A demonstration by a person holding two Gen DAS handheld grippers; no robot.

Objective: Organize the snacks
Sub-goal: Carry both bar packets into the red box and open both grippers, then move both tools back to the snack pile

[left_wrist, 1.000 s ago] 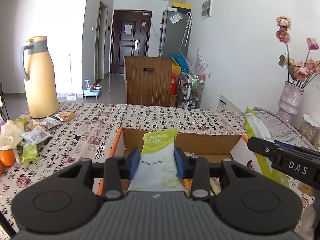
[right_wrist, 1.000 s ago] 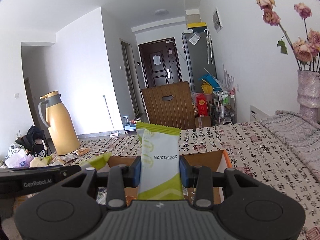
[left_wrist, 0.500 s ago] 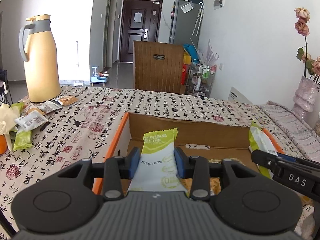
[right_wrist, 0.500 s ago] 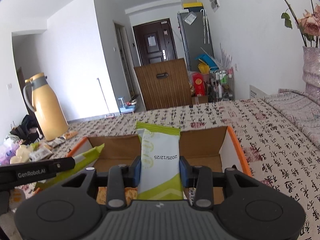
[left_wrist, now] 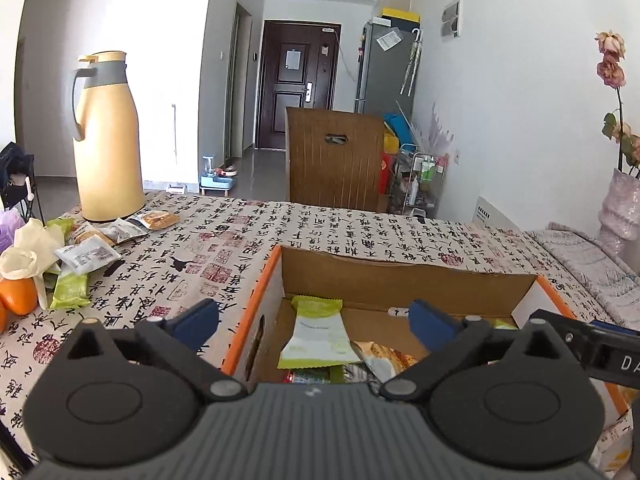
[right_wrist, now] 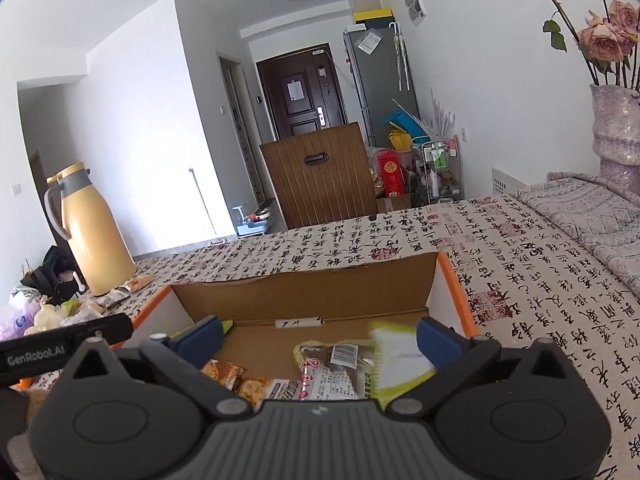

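I have both grippers over the open cardboard box with orange edges (left_wrist: 404, 280), which sits on the calligraphy-print tablecloth (left_wrist: 320, 232). The left gripper (left_wrist: 316, 322) has just been opening, and its blue pads now stand spread wide with nothing pressed between them. The green-and-white snack packet (left_wrist: 318, 334) that shows between them lies in the box, leaning toward the back wall, on top of other wrapped snacks.

My right gripper (right_wrist: 320, 338) has just been opening too, and its jaws are spread wide. Its own green-and-white packet (right_wrist: 400, 354) shows blurred just inside the right pad, over the snacks in the box; I cannot tell if it touches the pad.

More loose snack packets (left_wrist: 86, 254) lie on the cloth at far left, near the tall yellow thermos jug (left_wrist: 108, 140).
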